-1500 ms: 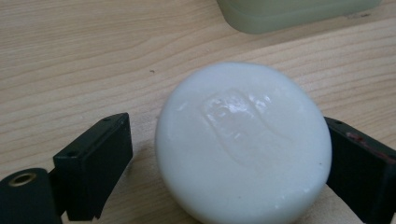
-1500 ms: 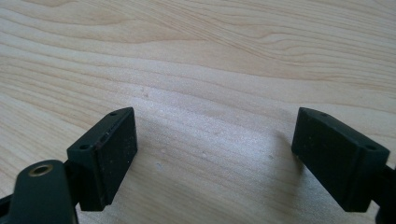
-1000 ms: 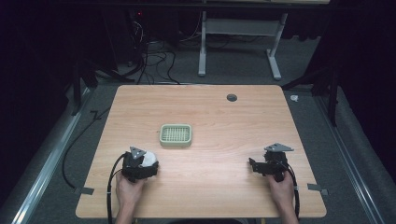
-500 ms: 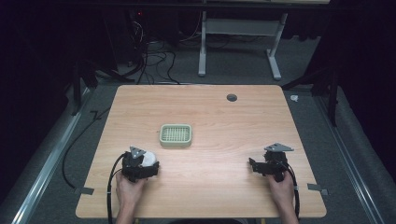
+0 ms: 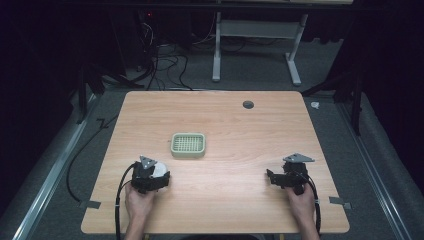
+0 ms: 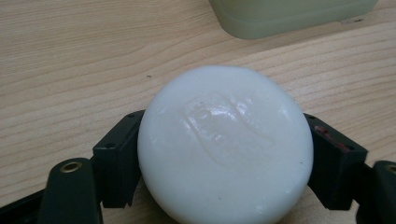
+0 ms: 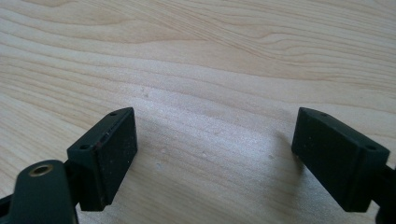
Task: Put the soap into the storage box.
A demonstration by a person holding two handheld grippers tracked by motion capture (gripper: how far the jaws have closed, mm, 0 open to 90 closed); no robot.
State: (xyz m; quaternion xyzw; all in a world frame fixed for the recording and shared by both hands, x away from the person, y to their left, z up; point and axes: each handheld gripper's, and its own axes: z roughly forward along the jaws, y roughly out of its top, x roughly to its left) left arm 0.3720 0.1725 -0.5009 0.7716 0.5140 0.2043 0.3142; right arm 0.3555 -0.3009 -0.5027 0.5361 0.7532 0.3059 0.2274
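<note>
White soap bar (image 6: pixel 226 147): clamped in left hand-held gripper (image 5: pixel 150 176), jaws just closed; underside hidden; near green soap dish (image 5: pixel 188 144), whose far side is cut off. Right hand-held gripper (image 5: pixel 280 179): wide, empty, well apart on worktop (image 5: pixel 250 135).

The left tool (image 6: pixel 224 154) just closed—jaws pressing the white soap (image 6: pixel 225 144) (both sides).

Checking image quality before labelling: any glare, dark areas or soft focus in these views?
High view: table evenly lit, surroundings almost black. Left gripper view: soft glare on the soap, green tray cropped at top. Right gripper view: jaw shadows on the wood, near edge slightly soft.
</note>
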